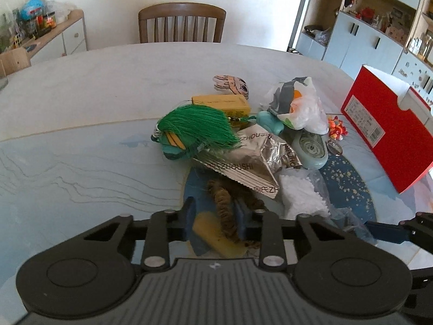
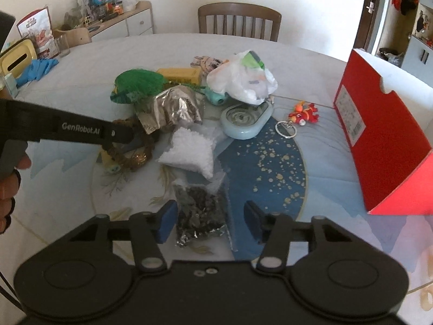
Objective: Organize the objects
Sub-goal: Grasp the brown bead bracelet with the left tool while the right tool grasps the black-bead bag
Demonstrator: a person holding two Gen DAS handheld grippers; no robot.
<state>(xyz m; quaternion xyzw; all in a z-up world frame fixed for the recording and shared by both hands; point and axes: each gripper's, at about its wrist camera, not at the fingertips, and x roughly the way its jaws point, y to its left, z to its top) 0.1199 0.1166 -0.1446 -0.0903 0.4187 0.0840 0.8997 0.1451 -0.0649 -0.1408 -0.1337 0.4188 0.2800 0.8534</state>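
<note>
The left tool (image 1: 216,216) is clamped on a brown furry ring (image 1: 224,211). The right tool (image 2: 208,222) is apart around a dark bag (image 2: 200,214) on the counter (image 2: 81,189).

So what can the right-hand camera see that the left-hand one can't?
Only the right wrist view shows the blue gloves, the drinking glass, the metal key ring, a person's hand, and the bag of dark bits between the right tool's blue pads.

Only the left wrist view shows the tall cabinets with shelves, and the left tool closed on the brown wreath.

Both show the green tassel, red box, silver foil bag, white plastic bag and wooden chair.
</note>
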